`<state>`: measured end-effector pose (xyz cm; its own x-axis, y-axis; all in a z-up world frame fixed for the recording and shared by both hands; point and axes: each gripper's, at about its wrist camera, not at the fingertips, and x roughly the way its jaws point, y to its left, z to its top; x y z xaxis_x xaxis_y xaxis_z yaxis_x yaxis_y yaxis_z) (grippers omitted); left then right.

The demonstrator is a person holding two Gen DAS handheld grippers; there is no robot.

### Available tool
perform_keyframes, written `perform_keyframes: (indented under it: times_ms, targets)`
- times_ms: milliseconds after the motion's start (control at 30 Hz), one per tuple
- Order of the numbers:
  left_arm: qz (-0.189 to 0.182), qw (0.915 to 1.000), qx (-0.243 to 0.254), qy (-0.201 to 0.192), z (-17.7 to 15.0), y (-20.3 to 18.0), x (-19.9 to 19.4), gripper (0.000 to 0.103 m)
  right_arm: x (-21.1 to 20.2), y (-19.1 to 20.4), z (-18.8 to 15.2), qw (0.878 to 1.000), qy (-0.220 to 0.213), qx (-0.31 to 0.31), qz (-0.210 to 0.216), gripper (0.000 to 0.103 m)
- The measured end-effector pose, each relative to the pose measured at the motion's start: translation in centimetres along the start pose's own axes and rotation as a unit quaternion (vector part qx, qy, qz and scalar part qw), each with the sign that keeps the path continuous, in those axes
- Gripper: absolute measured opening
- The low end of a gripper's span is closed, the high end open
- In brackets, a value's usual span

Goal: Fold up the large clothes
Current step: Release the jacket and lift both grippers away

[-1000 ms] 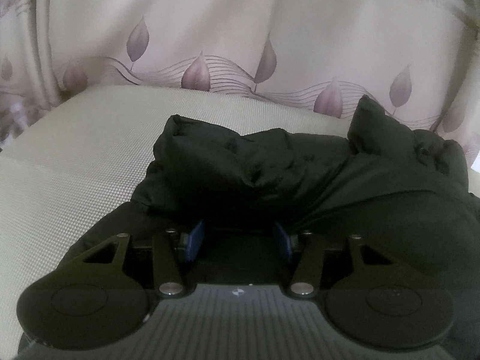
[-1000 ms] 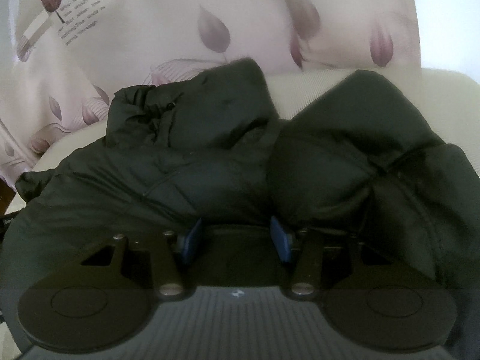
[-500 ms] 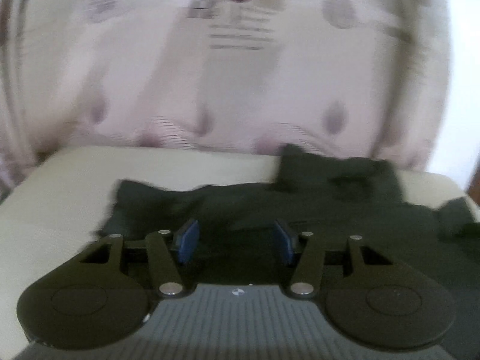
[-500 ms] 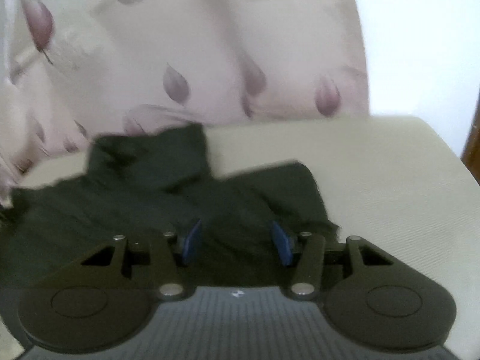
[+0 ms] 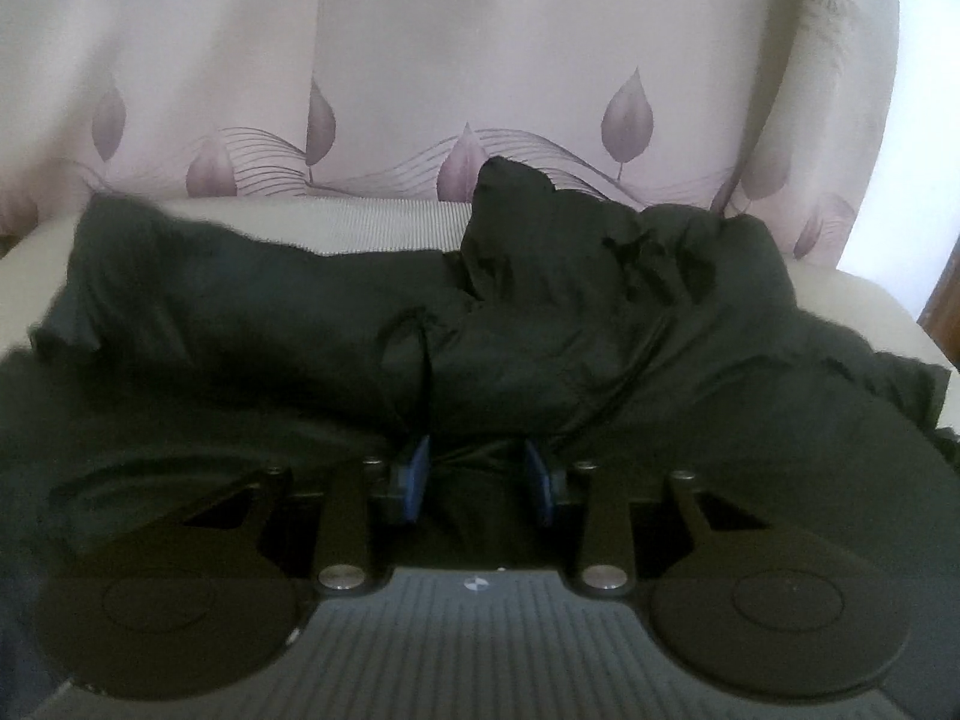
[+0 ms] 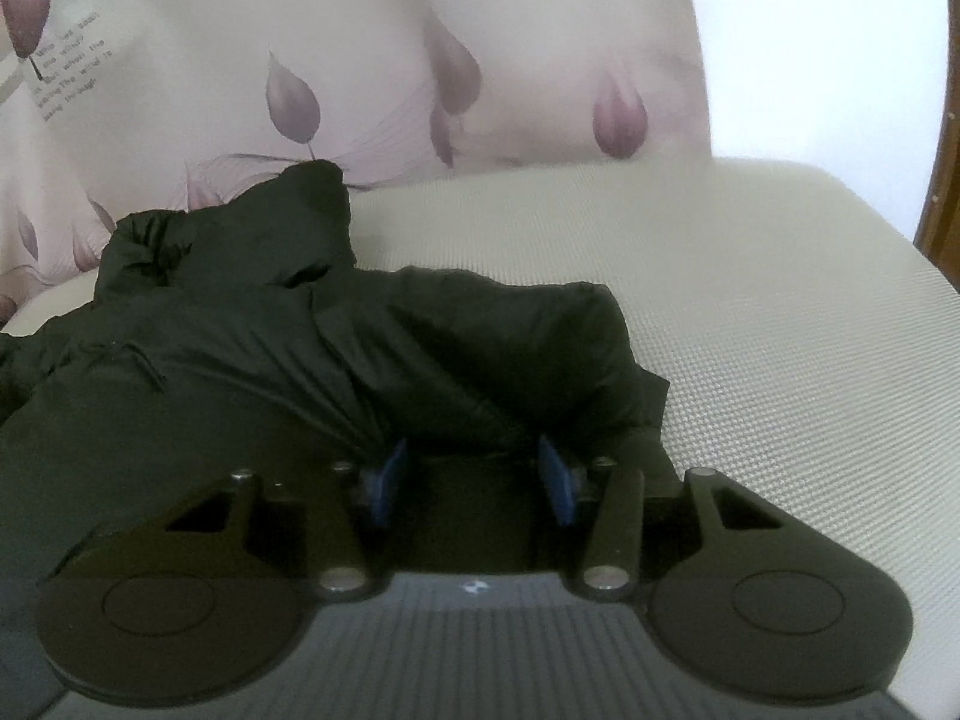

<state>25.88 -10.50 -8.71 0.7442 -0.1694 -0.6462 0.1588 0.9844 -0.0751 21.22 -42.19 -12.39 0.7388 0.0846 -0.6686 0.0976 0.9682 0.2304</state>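
Observation:
A black puffy jacket (image 5: 570,324) lies crumpled across a beige cushion (image 5: 384,222). Its hood end rises at the back and a thin cord (image 5: 425,360) loops over the front. My left gripper (image 5: 477,474) sits low over the near edge, its jaws closing on jacket fabric bunched between the blue pads. In the right wrist view the jacket (image 6: 270,360) fills the left half, with a sleeve end near the middle. My right gripper (image 6: 474,474) pinches the near edge there, its jaws closing slightly, and folds fan out from its left pad.
A pale curtain (image 5: 480,60) with purple leaves hangs right behind the cushion. In the right wrist view, bare beige cushion (image 6: 780,330) stretches right of the jacket, and a brown wooden edge (image 6: 942,180) stands at the far right.
Both grippers have drawn back from the jacket heap, so more of it and of the cushion shows. The jacket lies flatter and more spread out. The left pads stand closer together.

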Motion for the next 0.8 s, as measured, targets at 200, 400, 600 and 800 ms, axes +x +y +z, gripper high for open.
perform_keyframes:
  times_ms: [200, 400, 600, 800]
  targets:
    - [0.003, 0.9995, 0.021, -0.021, -0.2, -0.3, -0.4, 0.038, -1.7, -1.3, 0.5, 0.999, -0.005, 0.039, 0.030, 0.048]
    - [-0.035, 0.9959, -0.022, -0.080, 1.7, 1.9, -6.2, 0.066, -9.7, 2.6, 2.2, 0.992, -0.091, -0.019, 0.083, 0.050]
    - [0.045, 0.9925, -0.063, -0.094, 4.5, 9.3, -8.3, 0.061, -9.4, 11.8, 3.0, 0.981, -0.082, -0.103, 0.142, 0.050]
    - [0.057, 0.9936, -0.098, -0.002, 3.0, 15.1, -4.5, 0.029, -4.4, 18.3, 2.4, 0.979, -0.042, -0.137, 0.147, 0.049]
